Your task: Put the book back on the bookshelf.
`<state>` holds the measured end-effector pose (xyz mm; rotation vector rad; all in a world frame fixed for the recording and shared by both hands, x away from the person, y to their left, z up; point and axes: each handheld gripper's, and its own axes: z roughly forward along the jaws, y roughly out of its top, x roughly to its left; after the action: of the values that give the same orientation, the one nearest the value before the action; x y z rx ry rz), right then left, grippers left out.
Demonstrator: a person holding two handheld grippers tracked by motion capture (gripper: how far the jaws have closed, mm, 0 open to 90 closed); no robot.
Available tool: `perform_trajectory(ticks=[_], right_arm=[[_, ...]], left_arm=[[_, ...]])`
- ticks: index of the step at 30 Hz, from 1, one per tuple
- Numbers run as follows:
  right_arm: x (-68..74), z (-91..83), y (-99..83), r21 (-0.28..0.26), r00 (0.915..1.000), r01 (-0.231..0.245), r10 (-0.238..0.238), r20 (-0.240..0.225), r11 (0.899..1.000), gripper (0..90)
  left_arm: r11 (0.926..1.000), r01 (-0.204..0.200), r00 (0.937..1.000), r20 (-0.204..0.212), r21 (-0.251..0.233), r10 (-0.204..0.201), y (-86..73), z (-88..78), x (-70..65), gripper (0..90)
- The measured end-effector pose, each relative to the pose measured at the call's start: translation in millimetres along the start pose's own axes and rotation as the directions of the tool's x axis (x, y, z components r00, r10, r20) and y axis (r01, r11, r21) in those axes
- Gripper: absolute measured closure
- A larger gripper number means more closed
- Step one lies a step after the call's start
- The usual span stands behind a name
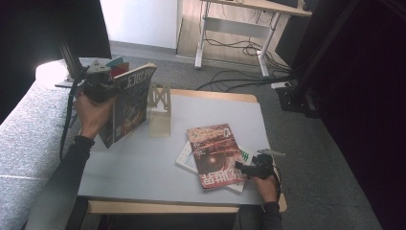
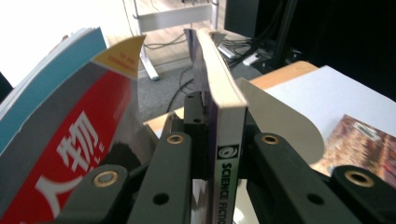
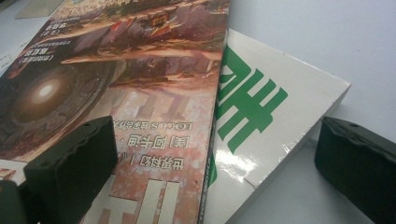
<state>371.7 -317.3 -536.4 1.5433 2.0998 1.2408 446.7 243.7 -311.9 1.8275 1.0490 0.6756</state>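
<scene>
Nearest the high camera, the right tongs point(image 1: 245, 168) rest low at the near right of the surface point(image 1: 143, 163), jaws apart, one pad over the red-brown book point(image 1: 214, 154) and the other beside the white book with green lettering point(image 3: 261, 116) that lies under it; nothing is gripped there. Farther off at the left, the left tongs point(image 1: 107, 91) are clamped on the spine of the science-fiction paperback point(image 2: 223, 121), held upright and a little tilted, above the left part of the surface, just beside the pale bookend point(image 1: 160, 112). Behind it, books with red and blue covers point(image 2: 60, 116) already lean upright. The step in hand looks to be standing this paperback in the row against the bookend. To do it well, I would bring the bottom edge down square onto the surface rather than corner first, keep the spine vertical, and slide it sideways until the cover lies flat against its neighbour before letting go. Releasing while the book leans risks it toppling outward and pushing the light bookend away. Parting the right tongs' jaws no wider keeps the flat stack undisturbed meanwhile.
</scene>
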Motion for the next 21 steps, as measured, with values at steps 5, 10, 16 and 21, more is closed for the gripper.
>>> perform_trajectory(ticks=[5, 10, 16, 21], right_arm=[[0.0, 0.0, 0.0, 0.0, 1.0, 0.0, 0.0, 0.0, 1.0, 0.0], [0.0, -0.1, 0.0, 0.001, 1.0, 0.001, -0.001, 0.0, 1.0, 0.0], [0.1, -0.2, 0.0, 0.003, 1.0, -0.001, 0.001, 0.0, 1.0, 0.0], [0.1, -0.2, 0.0, 0.002, 1.0, 0.0, 0.0, 0.0, 1.0, 0.0]], left_arm=[[0.9994, -0.011, 0.9997, 0.022, 0.033, 0.01, -5.8, -9.9, 0.8, 81.3], [0.9985, -0.016, 0.9994, 0.032, 0.052, 0.014, -14.2, -20.5, -1.0, 80.8], [0.9941, -0.053, 0.9981, 0.038, 0.095, 0.049, -22.1, -34.3, -3.1, 79.1], [0.9941, -0.041, 0.9982, 0.048, 0.1, 0.036, -20.8, -38.7, -0.2, 77.6]])
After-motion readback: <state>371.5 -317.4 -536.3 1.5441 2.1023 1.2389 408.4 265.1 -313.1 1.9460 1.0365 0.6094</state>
